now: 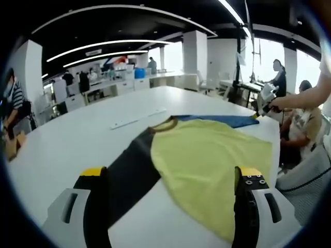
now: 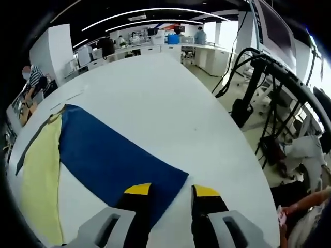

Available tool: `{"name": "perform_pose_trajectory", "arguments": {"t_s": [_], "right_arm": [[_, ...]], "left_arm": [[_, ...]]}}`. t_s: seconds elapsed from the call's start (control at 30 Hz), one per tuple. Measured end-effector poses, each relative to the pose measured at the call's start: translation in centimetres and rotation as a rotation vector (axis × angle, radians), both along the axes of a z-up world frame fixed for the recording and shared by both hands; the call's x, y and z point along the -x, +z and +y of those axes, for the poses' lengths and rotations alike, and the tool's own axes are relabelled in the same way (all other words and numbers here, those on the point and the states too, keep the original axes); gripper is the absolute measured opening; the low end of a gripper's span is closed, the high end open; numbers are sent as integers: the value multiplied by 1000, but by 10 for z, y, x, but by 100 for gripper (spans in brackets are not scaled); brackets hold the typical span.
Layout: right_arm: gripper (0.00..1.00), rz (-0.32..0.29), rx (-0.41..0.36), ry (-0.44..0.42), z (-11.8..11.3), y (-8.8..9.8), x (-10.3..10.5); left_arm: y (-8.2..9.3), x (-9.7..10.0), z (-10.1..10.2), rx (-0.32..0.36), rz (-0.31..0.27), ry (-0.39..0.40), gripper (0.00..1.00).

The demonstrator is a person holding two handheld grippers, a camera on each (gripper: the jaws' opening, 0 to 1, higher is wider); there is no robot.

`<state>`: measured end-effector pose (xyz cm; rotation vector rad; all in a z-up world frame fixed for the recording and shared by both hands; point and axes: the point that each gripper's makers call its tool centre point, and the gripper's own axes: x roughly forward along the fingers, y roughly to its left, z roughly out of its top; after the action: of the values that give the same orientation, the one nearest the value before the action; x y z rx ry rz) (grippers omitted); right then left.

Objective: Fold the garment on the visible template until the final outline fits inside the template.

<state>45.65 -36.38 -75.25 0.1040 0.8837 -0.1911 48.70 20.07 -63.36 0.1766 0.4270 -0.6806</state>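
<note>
A T-shirt with a yellow body [image 1: 207, 155], a black sleeve [image 1: 129, 170] and a blue sleeve [image 1: 222, 120] lies flat on the white table [image 1: 77, 134]. My left gripper [image 1: 171, 173] hovers over the shirt's near side, open wide, the black sleeve under its left jaw and the yellow body under its right. At the far end of the blue sleeve a hand holds my right gripper [image 1: 266, 101]. In the right gripper view, the right gripper [image 2: 172, 190] is open at the cuff end of the blue sleeve [image 2: 114, 155], with the cuff corner between the jaws. The yellow body [image 2: 41, 170] lies left.
A thin white strip [image 1: 137, 119] lies on the table beyond the collar. The table edge [image 2: 243, 155] runs close on the right, with black cables and a stand [image 2: 258, 77] past it. A seated person [image 1: 302, 119] is near that edge. Desks and people fill the back.
</note>
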Motion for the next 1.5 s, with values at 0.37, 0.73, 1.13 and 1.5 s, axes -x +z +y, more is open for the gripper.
{"name": "perform_pose_trajectory", "arguments": {"t_s": [0.37, 0.73, 1.13, 1.5], "right_arm": [[2, -53, -42, -73, -8, -1, -7], [0, -54, -53, -78, -11, 11, -23], [0, -57, 46, -29, -33, 45, -54], [0, -36, 105, 12, -40, 64, -76]], "left_arm": [[0, 2, 1, -24, 8, -9, 99], [2, 2, 4, -38, 5, -5, 99], [0, 3, 0, -45, 10, -11, 99], [0, 4, 4, -56, 16, -6, 99]]}}
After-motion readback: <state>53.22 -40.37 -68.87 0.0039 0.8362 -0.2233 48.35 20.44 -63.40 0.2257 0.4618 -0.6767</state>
